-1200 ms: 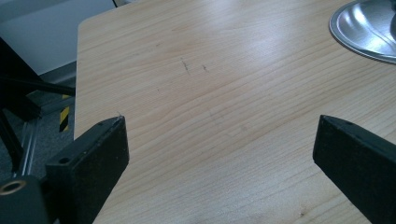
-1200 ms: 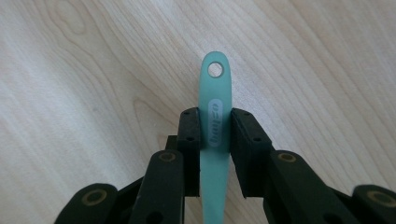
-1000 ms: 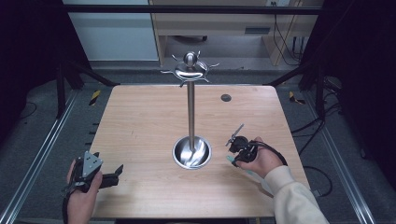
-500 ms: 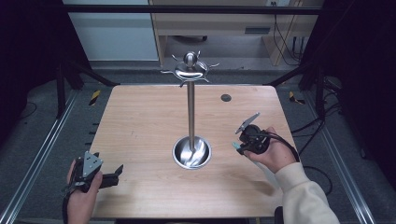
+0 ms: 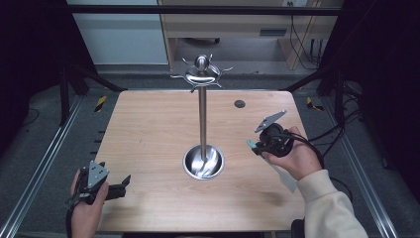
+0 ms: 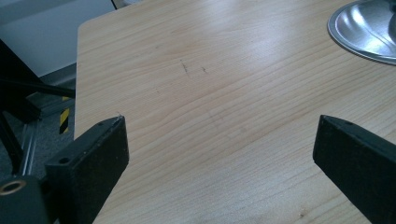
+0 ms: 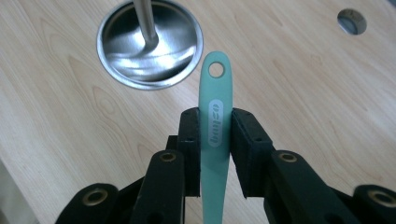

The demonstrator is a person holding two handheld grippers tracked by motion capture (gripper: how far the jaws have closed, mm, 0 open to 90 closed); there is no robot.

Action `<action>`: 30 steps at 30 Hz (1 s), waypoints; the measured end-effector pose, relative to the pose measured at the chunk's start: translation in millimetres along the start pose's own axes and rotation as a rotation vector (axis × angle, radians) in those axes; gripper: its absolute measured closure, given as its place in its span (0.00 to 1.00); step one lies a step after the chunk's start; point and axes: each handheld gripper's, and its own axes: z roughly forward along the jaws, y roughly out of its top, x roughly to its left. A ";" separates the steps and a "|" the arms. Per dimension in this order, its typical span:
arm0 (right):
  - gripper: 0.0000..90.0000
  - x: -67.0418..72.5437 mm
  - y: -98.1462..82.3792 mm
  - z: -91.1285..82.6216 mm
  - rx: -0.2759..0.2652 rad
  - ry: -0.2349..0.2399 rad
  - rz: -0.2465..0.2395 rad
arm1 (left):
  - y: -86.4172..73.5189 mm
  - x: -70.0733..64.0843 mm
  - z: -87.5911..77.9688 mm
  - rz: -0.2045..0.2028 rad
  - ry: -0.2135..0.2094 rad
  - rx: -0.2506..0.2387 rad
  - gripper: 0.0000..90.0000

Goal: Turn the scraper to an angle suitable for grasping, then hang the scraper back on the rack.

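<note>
Right tongs (image 7: 215, 140) are closed on the mint-green handle (image 7: 214, 121) of a kitchen utensil; in the right gripper view both black jaws press its flat sides at centre frame, and the hanging hole at the handle tip points toward the steel dish (image 7: 149, 44) at upper left. In the high view the right tongs (image 5: 265, 144) sit at right of centre, the pale head of the utensil trailing toward the lower right under the hand. Left tongs (image 6: 219, 154) stand wide open with nothing between the jaws, low over the bare table (image 5: 148, 129) at lower left. Risk: the grip is narrow and on a smooth handle, so the utensil may pivot or slide. Risk: the hole is small; a misaligned approach to the hooks (image 5: 200, 75) atop the pole could knock the stand or miss the hook.
</note>
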 end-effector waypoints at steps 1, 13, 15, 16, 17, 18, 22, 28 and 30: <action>0.83 0.0 1.0 -2.8 -0.012 0.001 0.002 | 0.0 0.0 0.0 0.000 0.000 0.000 0.04; 0.83 -0.6 10.3 -33.7 -0.148 -0.006 0.018 | 0.1 -0.4 0.6 0.002 0.001 0.002 0.04; 0.83 -1.7 11.1 -39.1 -0.183 -0.004 0.026 | 0.1 -0.4 0.6 0.004 0.001 0.003 0.04; 0.83 -2.2 11.7 -41.3 -0.200 -0.001 0.030 | -0.1 -0.5 0.3 0.003 0.000 0.004 0.04; 0.83 -2.5 12.6 -43.6 -0.215 -0.002 0.030 | -0.6 -0.4 -0.3 0.002 -0.001 0.003 0.04; 0.83 -2.4 13.2 -44.7 -0.225 -0.005 0.031 | -0.7 -0.3 -0.6 0.001 0.001 0.001 0.04; 0.83 -1.4 15.4 -51.4 -0.273 -0.013 0.034 | -0.4 -0.3 0.2 0.000 0.000 0.000 0.04; 0.83 0.3 17.4 -57.5 -0.365 0.005 0.067 | -1.0 -2.9 1.7 0.006 -0.004 0.011 0.04; 0.83 0.8 18.8 -60.3 -0.391 -0.001 0.077 | -0.5 -3.6 1.7 0.007 -0.006 0.011 0.04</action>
